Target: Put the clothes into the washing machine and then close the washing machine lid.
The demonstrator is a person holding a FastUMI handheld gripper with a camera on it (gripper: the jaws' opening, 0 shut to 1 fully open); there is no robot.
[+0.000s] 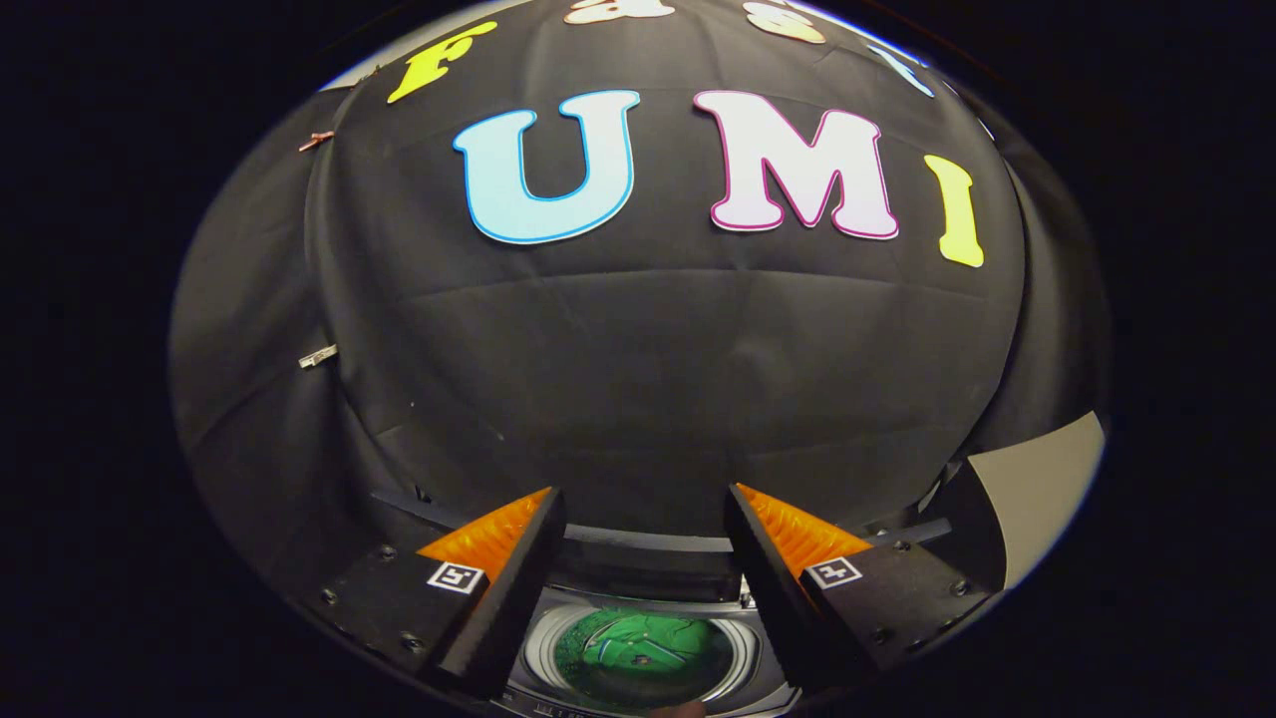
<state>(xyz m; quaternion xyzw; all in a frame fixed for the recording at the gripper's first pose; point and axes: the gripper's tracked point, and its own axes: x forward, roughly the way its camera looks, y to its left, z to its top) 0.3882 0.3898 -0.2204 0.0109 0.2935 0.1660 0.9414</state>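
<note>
A black cloth wall fills the booth's back, creased and pinned at one side with small clips (317,355). In front of it the gripper (646,519) hangs with its fingers (503,598) spread wide apart, grasping nothing. Between them and below sits the washing machine (638,663), its round drum open to view. Green clothes (646,643) lie bunched inside the drum. A pale panel (1042,489) stands beyond the right finger.

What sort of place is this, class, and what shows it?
Probably a staged booth for laundry tasks: black cloth wall behind, a top-loading washer with green clothes in its drum, below the open gripper.
</note>
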